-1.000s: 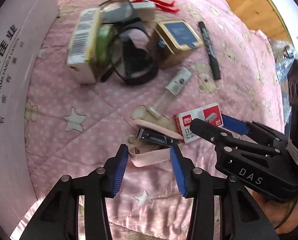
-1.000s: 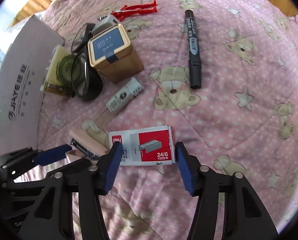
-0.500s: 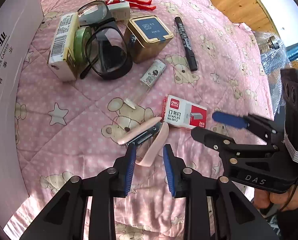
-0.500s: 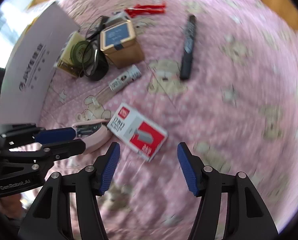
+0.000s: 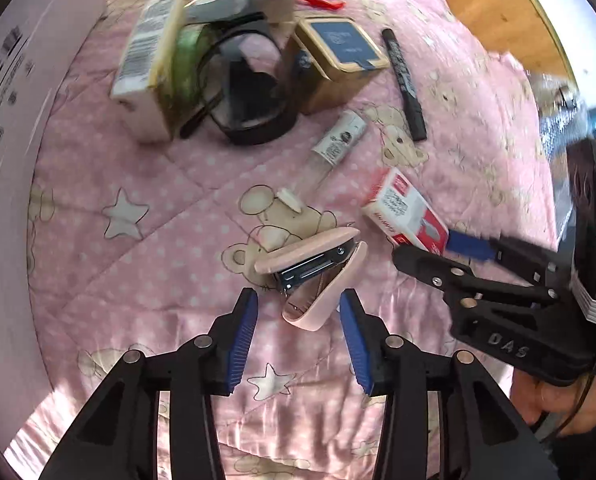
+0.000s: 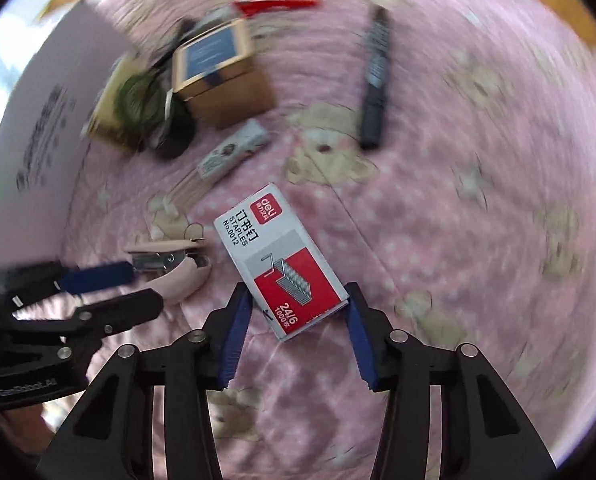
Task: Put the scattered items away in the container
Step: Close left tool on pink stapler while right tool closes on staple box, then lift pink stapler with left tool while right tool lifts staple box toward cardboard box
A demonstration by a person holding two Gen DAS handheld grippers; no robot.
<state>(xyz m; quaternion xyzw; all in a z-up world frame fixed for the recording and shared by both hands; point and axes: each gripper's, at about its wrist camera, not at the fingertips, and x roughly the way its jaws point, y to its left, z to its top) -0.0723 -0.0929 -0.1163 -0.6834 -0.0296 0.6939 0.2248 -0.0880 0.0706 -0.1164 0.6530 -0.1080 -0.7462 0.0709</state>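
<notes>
While both claws stand apart gripping nothing, the left claw (image 5: 298,332) brackets the pink stapler's (image 5: 318,276) near end, and the right claw (image 6: 298,336) flanks the staple box (image 6: 278,260).

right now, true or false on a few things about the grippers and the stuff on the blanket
1. The left gripper is open around the pink stapler. True.
2. The right gripper is shut on the black marker. False: it is open, at the staples box.
3. The stapler lies closed. False: it is splayed open.
4. The marker lies on the pink blanket, ungripped. True.
</notes>
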